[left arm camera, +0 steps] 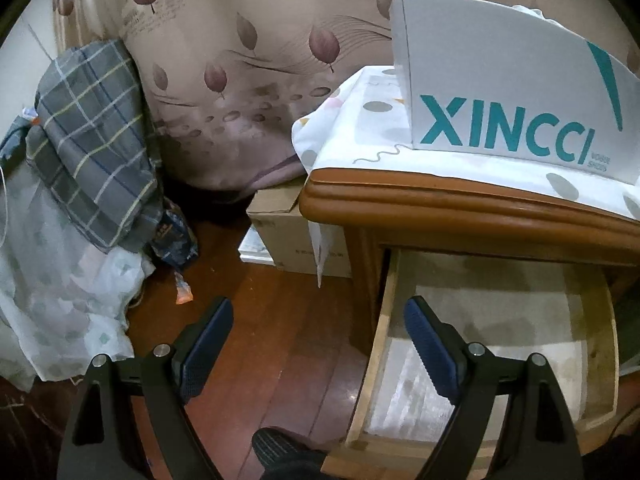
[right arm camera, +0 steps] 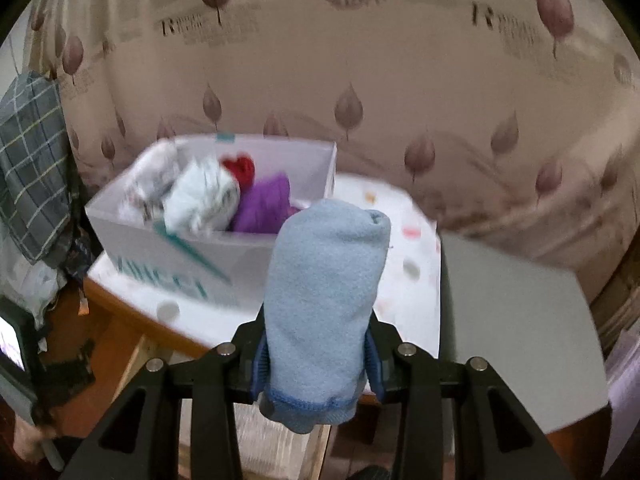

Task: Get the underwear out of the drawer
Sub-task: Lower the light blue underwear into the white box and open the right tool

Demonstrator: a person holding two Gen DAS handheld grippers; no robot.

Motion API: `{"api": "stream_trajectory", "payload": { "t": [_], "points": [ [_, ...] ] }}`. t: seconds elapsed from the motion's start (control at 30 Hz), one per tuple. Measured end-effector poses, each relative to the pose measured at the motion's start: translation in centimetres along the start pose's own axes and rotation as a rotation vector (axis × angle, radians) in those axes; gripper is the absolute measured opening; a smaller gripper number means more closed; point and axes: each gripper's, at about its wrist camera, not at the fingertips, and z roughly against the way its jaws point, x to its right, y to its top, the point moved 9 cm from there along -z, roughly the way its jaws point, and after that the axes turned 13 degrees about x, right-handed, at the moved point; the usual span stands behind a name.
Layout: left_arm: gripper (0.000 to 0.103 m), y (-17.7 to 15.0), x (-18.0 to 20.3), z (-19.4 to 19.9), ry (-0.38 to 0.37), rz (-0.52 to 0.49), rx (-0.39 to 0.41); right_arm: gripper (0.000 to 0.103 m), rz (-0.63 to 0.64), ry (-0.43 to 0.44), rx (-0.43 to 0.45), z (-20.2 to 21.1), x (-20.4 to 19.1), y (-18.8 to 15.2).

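Blurred white box point(right arm camera: 208, 248), lettering unreadable.

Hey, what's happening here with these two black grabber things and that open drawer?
A person is emptying a drawer using a handheld gripper in each hand. The right gripper is clamped on a rolled light-blue piece of underwear, held up above the nightstand. Ahead of it, a white box on the nightstand already holds several rolled pieces. The left gripper is open and holds nothing, over the drawer's left edge. The visible part of the drawer looks bare.
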Motion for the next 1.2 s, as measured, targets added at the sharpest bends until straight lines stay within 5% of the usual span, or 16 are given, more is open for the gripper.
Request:
{"api": "stream_trajectory", "payload": {
  "t": [0.2, 0.57, 0.97, 1.2],
  "points": [
    [0.086, 0.1, -0.7, 0.0, -0.002, 0.029, 0.000, 0.039, 0.034, 0.014, 0.016, -1.6, -1.7, 4.8],
    [0.086, 0.1, -2.9, -0.4, 0.021, 0.100, -0.021, 0.039, 0.093, 0.042, -0.040, -7.5, -6.6, 8.0],
    [0.086, 0.5, -3.4, -0.3, 0.023, 0.112, -0.010, 0.039, 0.077, -0.010, -0.171, -16.1, -8.2, 5.6],
    [0.086, 0.6, -2.3, -0.2, 0.000, 0.083, -0.003, 0.043, 0.108, -0.050, -0.161, -17.6, -7.8, 5.0]
  ]
}}
